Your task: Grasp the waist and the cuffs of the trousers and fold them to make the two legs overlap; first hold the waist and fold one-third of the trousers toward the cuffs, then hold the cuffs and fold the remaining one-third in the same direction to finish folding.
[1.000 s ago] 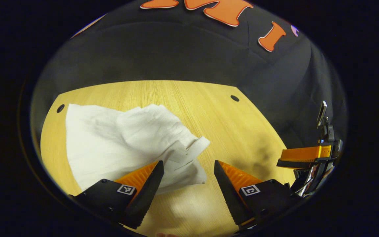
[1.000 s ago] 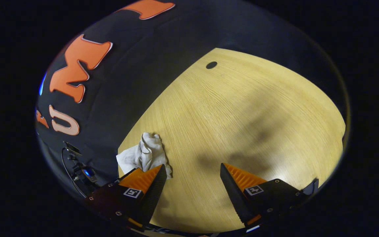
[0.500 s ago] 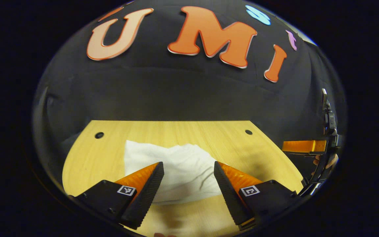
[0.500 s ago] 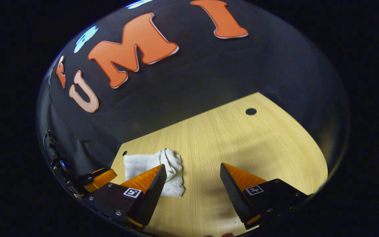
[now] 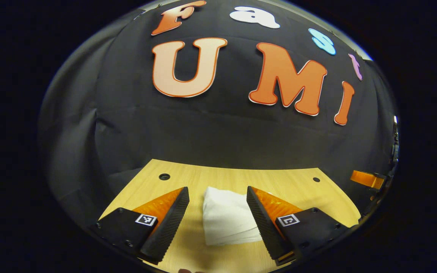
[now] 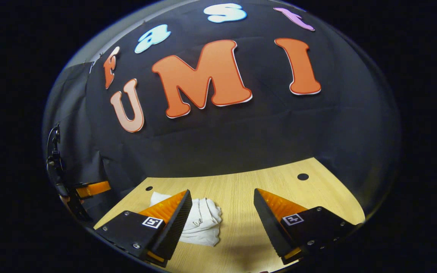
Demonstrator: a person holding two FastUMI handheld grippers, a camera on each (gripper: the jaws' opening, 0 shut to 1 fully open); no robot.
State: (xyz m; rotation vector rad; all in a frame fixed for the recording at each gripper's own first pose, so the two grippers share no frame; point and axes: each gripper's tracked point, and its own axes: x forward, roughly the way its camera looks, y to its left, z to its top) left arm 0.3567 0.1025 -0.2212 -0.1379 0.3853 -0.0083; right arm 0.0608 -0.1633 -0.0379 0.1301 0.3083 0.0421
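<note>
The trousers (image 5: pixel 228 222) lie folded into a compact white bundle on the light wooden worktop (image 5: pixel 290 185). In the left gripper view the bundle is a smooth, roughly rectangular packet whose longer side runs away from the camera toward the back wall, its near edge cut slightly aslant. In the right gripper view the same trousers (image 6: pixel 201 222) show their layered, rumpled end, with several folds stacked and facing right; which end is waist and which is cuffs cannot be told.

The left gripper (image 5: pixel 217 223) hovers above the worktop with its jaws apart and nothing between them but air, the bundle showing in the gap below. The right gripper (image 6: pixel 222 223) also has its jaws wide apart and holds nothing; the bundle sits just beside its left finger, partly hidden behind it.

The worktop has pale straight grain and small dark round holes (image 5: pixel 164 176) near its back corners. Behind it hangs the booth's black cloth wall (image 5: pixel 218 132), creased in places. At the far left of the right gripper view, the other gripper appears near the worktop's edge.
</note>
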